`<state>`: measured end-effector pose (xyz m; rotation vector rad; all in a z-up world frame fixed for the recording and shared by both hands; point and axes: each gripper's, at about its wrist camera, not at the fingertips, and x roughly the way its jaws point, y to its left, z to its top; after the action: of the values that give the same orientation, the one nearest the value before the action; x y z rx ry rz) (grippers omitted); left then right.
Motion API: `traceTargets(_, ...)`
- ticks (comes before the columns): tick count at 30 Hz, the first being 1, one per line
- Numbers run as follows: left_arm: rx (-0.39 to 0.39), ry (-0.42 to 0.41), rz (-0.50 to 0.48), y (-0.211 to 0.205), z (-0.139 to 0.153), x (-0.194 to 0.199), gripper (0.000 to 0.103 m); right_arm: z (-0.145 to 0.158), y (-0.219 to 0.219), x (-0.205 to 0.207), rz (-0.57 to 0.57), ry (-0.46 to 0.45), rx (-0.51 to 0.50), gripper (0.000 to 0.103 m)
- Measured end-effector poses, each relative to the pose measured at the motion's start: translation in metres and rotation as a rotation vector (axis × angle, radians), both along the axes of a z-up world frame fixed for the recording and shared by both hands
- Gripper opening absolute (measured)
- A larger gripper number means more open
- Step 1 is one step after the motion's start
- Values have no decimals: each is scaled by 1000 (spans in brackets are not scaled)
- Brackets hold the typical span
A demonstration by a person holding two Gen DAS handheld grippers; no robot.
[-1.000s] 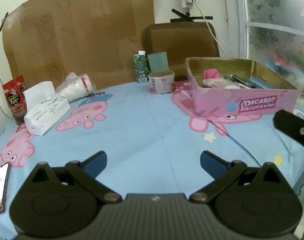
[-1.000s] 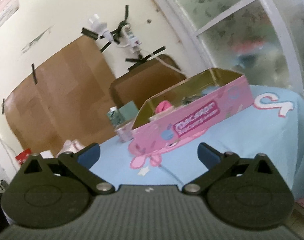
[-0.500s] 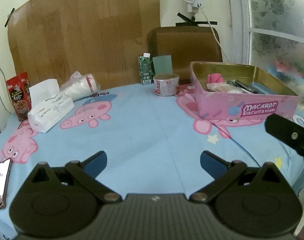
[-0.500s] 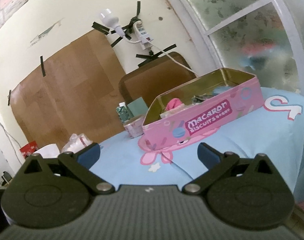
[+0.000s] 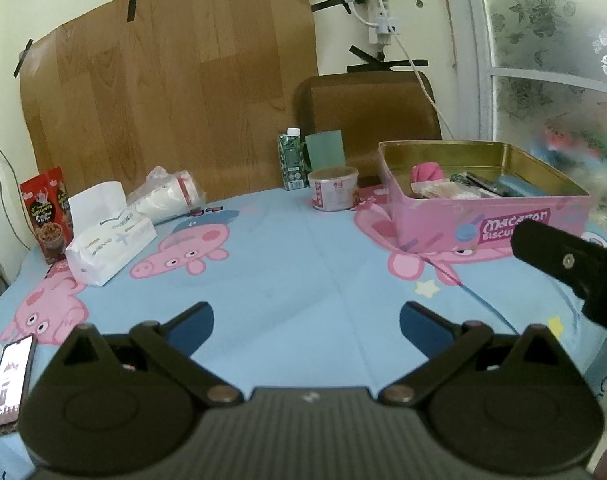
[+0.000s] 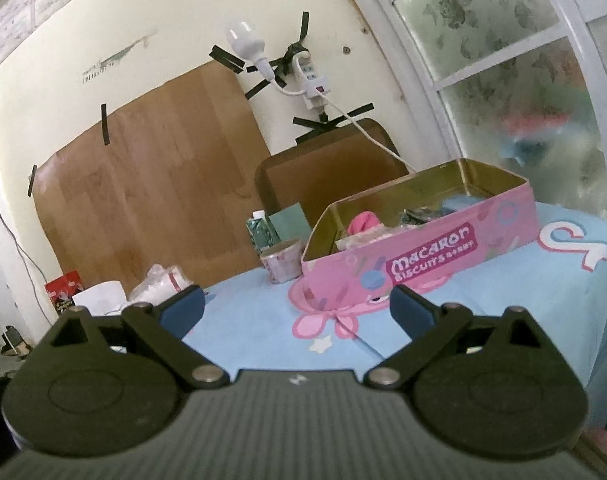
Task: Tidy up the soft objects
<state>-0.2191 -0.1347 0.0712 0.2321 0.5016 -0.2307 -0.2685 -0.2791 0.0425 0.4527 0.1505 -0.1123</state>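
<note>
— Reaching into that pink biscuit tin (image 6: 423, 256) looks like the risky part. Its thin gold rim stands up all round, so a finger of the right gripper (image 6: 297, 302) coming in low could catch the near wall and shove the whole tin across the tablecloth (image 5: 287, 264).

— And the soft things inside?

— A pink rolled cloth (image 5: 425, 171) sits at the tin's left end, against a pale flat bundle (image 5: 443, 191) and some darker items I can't make out. Pinching the cloth from the side might drag those neighbours along, or only snag a fold that slips free.

— What are the grippers doing?

— Both are spread wide with nothing between the fingers. The left gripper (image 5: 306, 322) hovers over bare tablecloth, near the table's front edge. The right one is tilted, pointing at the tin's long labelled side.

— So where is the cloth relative to them?

— Ahead and to the right of the left gripper, well apart, beyond the tin's near wall. For the right gripper it lies ahead, slightly right of centre, behind that wall and above finger level in its view.

— Anything else in reach?

— A tissue pack (image 5: 111, 240) lies far left, a paper cup (image 5: 333, 188) just left of the tin.
</note>
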Motion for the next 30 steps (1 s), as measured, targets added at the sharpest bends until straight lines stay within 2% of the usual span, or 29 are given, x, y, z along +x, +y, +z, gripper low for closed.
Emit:
traceTargets(10, 4, 4, 1, 0, -1, -1, 103, -1, -1, 0, -3, 6, 6, 100)
traceTargets(17, 40, 14, -2, 1, -4, 1, 103, -1, 0, 0, -14, 3, 1, 100)
traceTargets(30, 29, 18, -8, 3, -4, 2, 103, 0, 3, -3, -32, -24, -10, 99)
